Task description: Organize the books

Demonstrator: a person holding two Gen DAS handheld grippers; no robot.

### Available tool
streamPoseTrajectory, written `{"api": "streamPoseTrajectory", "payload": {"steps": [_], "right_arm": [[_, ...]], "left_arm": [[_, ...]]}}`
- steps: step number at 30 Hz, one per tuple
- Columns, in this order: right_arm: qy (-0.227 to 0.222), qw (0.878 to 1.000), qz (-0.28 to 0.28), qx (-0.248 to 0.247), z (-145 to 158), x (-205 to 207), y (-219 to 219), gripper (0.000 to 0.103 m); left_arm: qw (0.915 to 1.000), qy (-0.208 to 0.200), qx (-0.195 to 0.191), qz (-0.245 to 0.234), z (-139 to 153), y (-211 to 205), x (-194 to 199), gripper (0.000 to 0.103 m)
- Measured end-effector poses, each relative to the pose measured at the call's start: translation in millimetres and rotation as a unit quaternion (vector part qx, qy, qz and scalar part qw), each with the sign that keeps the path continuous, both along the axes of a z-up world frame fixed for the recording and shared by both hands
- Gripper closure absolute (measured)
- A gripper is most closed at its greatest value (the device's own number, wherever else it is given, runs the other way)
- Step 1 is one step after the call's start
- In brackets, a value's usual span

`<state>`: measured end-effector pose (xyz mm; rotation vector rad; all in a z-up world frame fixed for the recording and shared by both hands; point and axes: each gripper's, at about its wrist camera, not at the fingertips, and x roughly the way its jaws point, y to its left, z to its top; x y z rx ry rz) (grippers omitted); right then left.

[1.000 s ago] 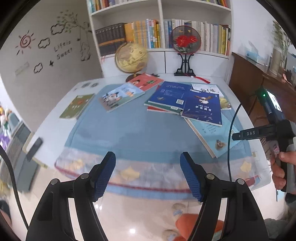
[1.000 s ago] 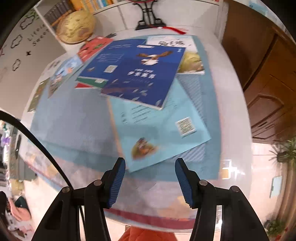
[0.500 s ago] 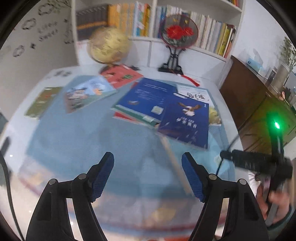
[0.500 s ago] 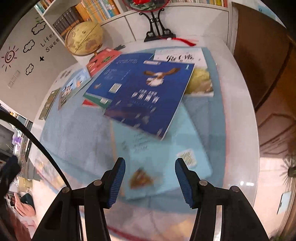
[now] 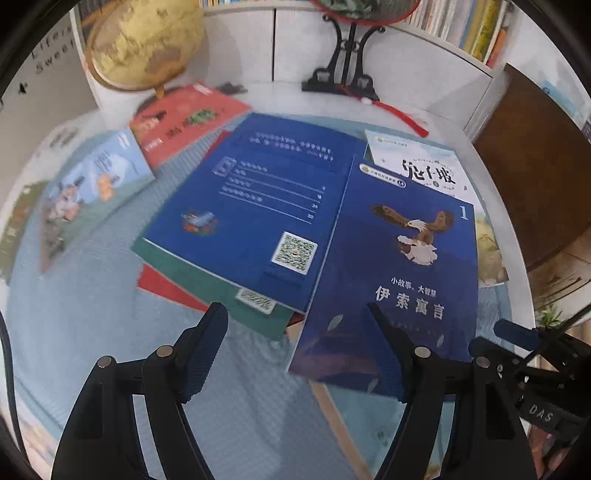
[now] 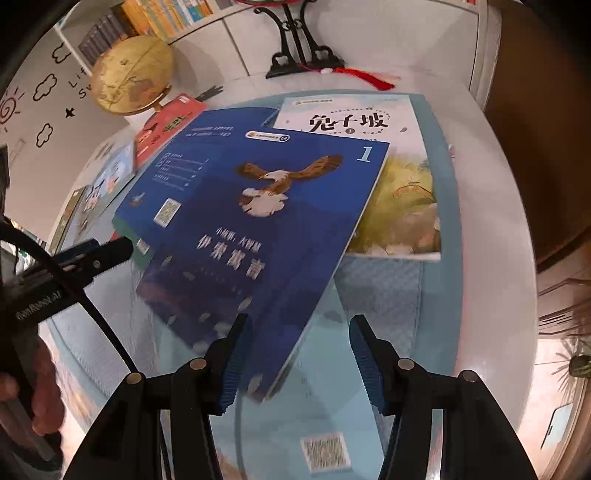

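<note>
Both grippers released, empty: left gripper [image 5: 295, 354] and right gripper [image 6: 301, 360] above the eagle-cover book [image 6: 266, 229], topmost of overlapping books on the blue mat [image 5: 92, 302]; bookshelf [image 5: 469, 26] holding upright books behind

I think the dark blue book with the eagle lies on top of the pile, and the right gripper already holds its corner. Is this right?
Not fully. The eagle book does lie on top, but the right gripper is open above its near corner and grips nothing; the right wrist view shows this.
</note>
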<state>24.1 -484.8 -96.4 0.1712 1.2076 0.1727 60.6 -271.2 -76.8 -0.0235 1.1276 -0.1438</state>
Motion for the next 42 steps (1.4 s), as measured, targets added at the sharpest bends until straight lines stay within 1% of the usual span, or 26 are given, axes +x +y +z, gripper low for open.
{"api": "streamPoseTrajectory", "payload": {"steps": [1, 4, 7, 8, 9, 10, 11, 14, 18, 20, 21, 24, 26, 27, 28, 29, 30, 31, 34, 36, 38, 40, 42], "right_arm": [[-0.001, 1.0, -0.006, -0.005, -1.6, 4.1, -0.7, 0.049], [0.008, 1.0, -0.013, -0.014, -11.3, 13.6, 0.5, 0.049], [0.018, 1.0, -0.001, -0.002, -18.6, 25.0, 8.8, 0.049], [0.021, 1.0, 0.003, -0.01, -18.0, 28.7, 13.3, 0.048], [0.022, 1.0, 0.006, -0.018, -16.7, 30.5, 16.4, 0.048], [0.025, 0.999, 0.011, -0.023, -16.1, 31.2, 18.8, 0.048], [0.028, 0.999, 0.021, -0.022, -14.9, 31.2, 22.0, 0.048], [0.02, 0.999, 0.041, -0.03, -13.4, 24.8, 31.3, 0.047], [0.003, 0.996, 0.084, -0.043, -14.3, 16.7, 51.7, 0.047], [-0.008, 0.993, 0.111, -0.044, -15.4, 13.2, 61.1, 0.047], [-0.014, 0.992, 0.119, -0.044, -15.7, 10.3, 63.8, 0.047], [-0.018, 0.994, 0.103, -0.042, -17.6, 2.4, 59.9, 0.047], [-0.019, 0.995, 0.094, -0.041, -17.3, -4.3, 57.6, 0.048], [-0.021, 0.994, 0.093, -0.045, -16.8, -8.7, 57.1, 0.048], [-0.026, 0.994, 0.094, -0.053, -16.0, -14.5, 57.6, 0.049], [-0.031, 0.993, 0.095, -0.061, -14.6, -18.6, 59.0, 0.052], [-0.037, 0.992, 0.104, -0.064, -12.7, -24.5, 61.5, 0.061], [-0.039, 0.991, 0.11, -0.063, -11.3, -28.0, 62.6, 0.063], [-0.04, 0.989, 0.123, -0.075, -12.7, -32.3, 71.7, 0.062], [-0.034, 0.99, 0.126, -0.056, -12.8, -32.5, 75.0, 0.061], [-0.033, 0.99, 0.131, -0.05, -13.0, -30.6, 81.3, 0.061], [-0.037, 0.987, 0.142, -0.058, -13.6, -29.2, 90.1, 0.061], [-0.039, 0.986, 0.156, -0.054, -14.6, -28.0, 98.0, 0.06]], "left_arm": [[0.9999, 0.004, -0.01, -0.002, -4.2, 0.1, 2.7, 0.031], [0.9996, 0.014, -0.022, -0.013, -18.3, -3.2, 7.0, 0.031], [0.9983, 0.033, -0.037, -0.029, -29.1, -7.4, 4.8, 0.032], [0.9978, 0.034, -0.045, -0.035, -30.3, -8.1, 2.5, 0.032], [0.9974, 0.028, -0.052, -0.041, -28.7, -8.5, -1.3, 0.034], [0.9961, 0.033, -0.067, -0.048, -28.1, -8.5, -4.6, 0.038], [0.9949, 0.038, -0.079, -0.05, -27.6, -8.2, -8.1, 0.039], [0.9946, 0.038, -0.078, -0.058, -22.4, -2.5, -26.7, 0.039], [0.9916, 0.038, -0.106, -0.064, -13.7, 19.4, -60.8, 0.039], [0.9901, 0.045, -0.12, -0.056, -16.8, 32.1, -71.9, 0.04], [0.9902, 0.046, -0.124, -0.046, -19.6, 37.2, -73.5, 0.04], [0.993, 0.039, -0.11, 0.014, -29.8, 52.8, -70.4, 0.041], [0.9907, 0.036, -0.122, 0.047, -36.1, 62.6, -66.0, 0.041], [0.9893, 0.037, -0.131, 0.053, -38.4, 63.9, -63.0, 0.041], [0.9881, 0.037, -0.139, 0.055, -40.4, 64.4, -61.8, 0.041], [0.9876, 0.036, -0.143, 0.054, -41.4, 63.2, -60.5, 0.041], [0.9879, 0.034, -0.142, 0.052, -42.2, 60.1, -58.9, 0.044], [0.9884, 0.034, -0.139, 0.05, -42.4, 57.3, -58.1, 0.045], [0.9885, 0.03, -0.142, 0.044, -41.4, 48.5, -57.8, 0.045], [0.9883, 0.031, -0.143, 0.043, -41.0, 43.8, -59.1, 0.045], [0.9913, 0.021, -0.121, 0.047, -36.1, 42.2, -63.6, 0.045], [0.9919, 0.017, -0.117, 0.046, -31.3, 48.0, -70.2, 0.045], [0.9914, 0.018, -0.119, 0.051, -29.3, 58.1, -76.6, 0.045]]}}
